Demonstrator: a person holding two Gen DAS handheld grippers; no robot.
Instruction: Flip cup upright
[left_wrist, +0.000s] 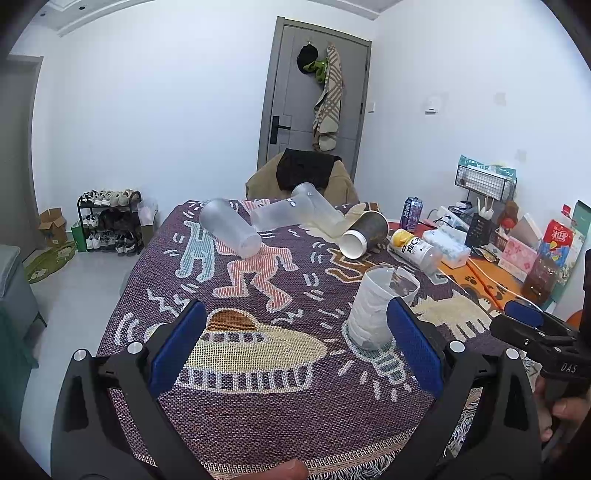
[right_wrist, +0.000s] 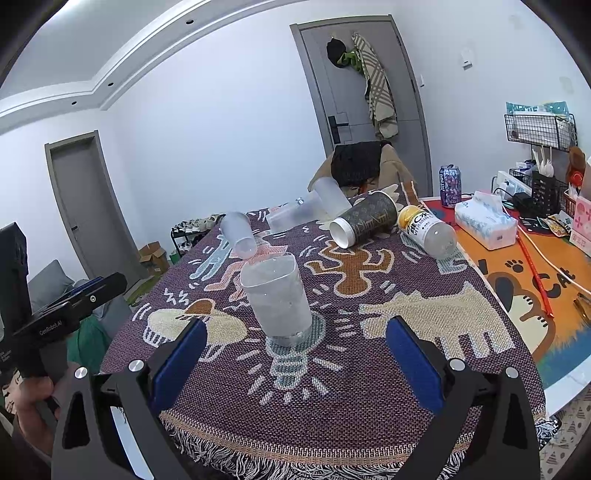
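Ahead of right gripper (right_wrist: 295, 354) | cup (right_wrist: 277, 301) upright, untouched | both grippers' fingers apart

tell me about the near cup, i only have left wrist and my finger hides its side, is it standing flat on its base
Observer: Yes. In the right wrist view the cup is in full sight, upright with its mouth up and its base flat on the cloth.
Operator: is the right gripper on it
Observer: No. The right gripper is open, and the cup stands clear of both its pads.
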